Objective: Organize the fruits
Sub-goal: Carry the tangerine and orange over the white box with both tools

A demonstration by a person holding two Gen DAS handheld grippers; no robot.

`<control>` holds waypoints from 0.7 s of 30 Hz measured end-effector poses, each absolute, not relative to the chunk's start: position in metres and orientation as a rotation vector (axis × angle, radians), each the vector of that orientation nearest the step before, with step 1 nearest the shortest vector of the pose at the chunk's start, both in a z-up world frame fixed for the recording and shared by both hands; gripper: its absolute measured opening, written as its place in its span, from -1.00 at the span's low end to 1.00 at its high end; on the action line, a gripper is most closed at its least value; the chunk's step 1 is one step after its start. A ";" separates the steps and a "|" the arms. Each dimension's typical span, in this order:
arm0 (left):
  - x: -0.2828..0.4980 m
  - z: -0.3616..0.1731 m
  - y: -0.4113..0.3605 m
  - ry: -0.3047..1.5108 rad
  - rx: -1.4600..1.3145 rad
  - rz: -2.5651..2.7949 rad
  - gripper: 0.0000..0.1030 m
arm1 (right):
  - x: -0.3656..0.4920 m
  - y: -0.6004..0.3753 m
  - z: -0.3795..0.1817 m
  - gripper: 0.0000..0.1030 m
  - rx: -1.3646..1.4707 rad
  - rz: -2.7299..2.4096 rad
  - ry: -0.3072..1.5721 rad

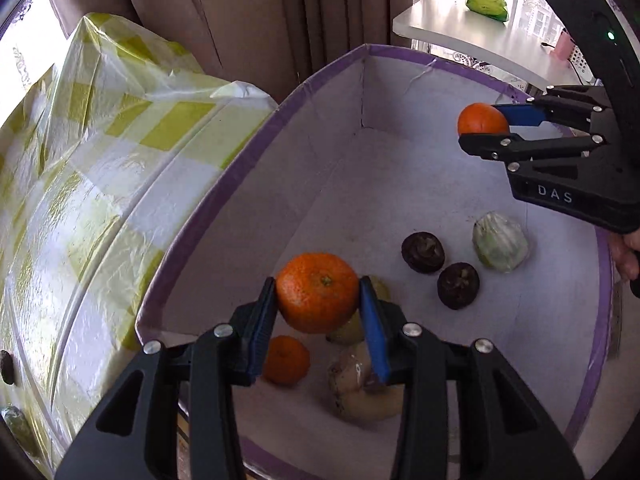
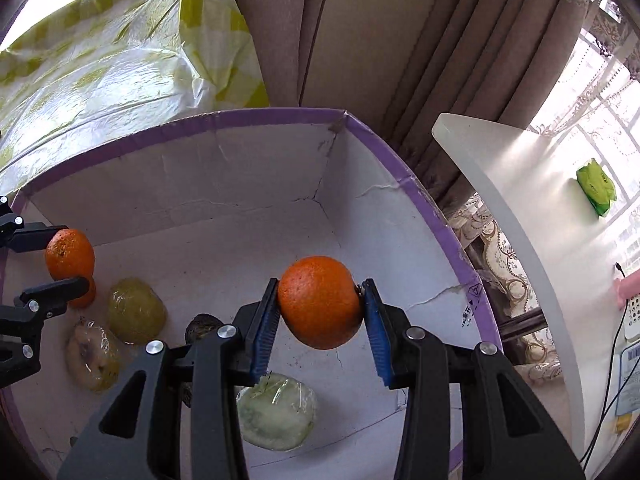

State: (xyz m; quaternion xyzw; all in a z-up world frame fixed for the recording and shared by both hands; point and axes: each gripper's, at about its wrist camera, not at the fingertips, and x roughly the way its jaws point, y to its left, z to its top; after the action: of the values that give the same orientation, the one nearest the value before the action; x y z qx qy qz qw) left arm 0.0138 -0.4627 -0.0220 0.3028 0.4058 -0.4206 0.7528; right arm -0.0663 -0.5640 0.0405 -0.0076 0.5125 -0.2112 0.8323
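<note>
My left gripper (image 1: 318,300) is shut on an orange (image 1: 317,292) and holds it above the inside of a white cardboard box with a purple rim (image 1: 224,184). My right gripper (image 2: 320,308) is shut on a second orange (image 2: 320,307), also above the box (image 2: 436,216); it shows in the left wrist view (image 1: 482,126) at the far right, and the left gripper shows in the right wrist view (image 2: 70,266) at the left. On the box floor lie a small orange (image 1: 286,360), two dark mangosteens (image 1: 423,252), a wrapped pale green fruit (image 1: 500,246) and wrapped yellowish fruits (image 1: 360,384).
A table with a yellow-and-white checked plastic cover (image 1: 100,168) stands left of the box. Brown curtains (image 1: 248,12) hang behind. A white table (image 2: 520,200) with a green packet (image 2: 596,186) stands to the right by the window.
</note>
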 end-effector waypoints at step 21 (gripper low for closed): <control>0.037 -0.061 -0.495 0.975 0.777 -0.873 -0.20 | -0.043 -0.582 -0.002 -0.21 -0.050 -0.459 1.265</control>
State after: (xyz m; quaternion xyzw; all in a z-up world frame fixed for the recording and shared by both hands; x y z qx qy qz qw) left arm 0.0371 -0.4948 -0.0608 0.3521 0.4420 -0.3957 0.7239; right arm -0.0431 -0.5824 -0.0025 -0.0232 0.5856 -0.2128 0.7819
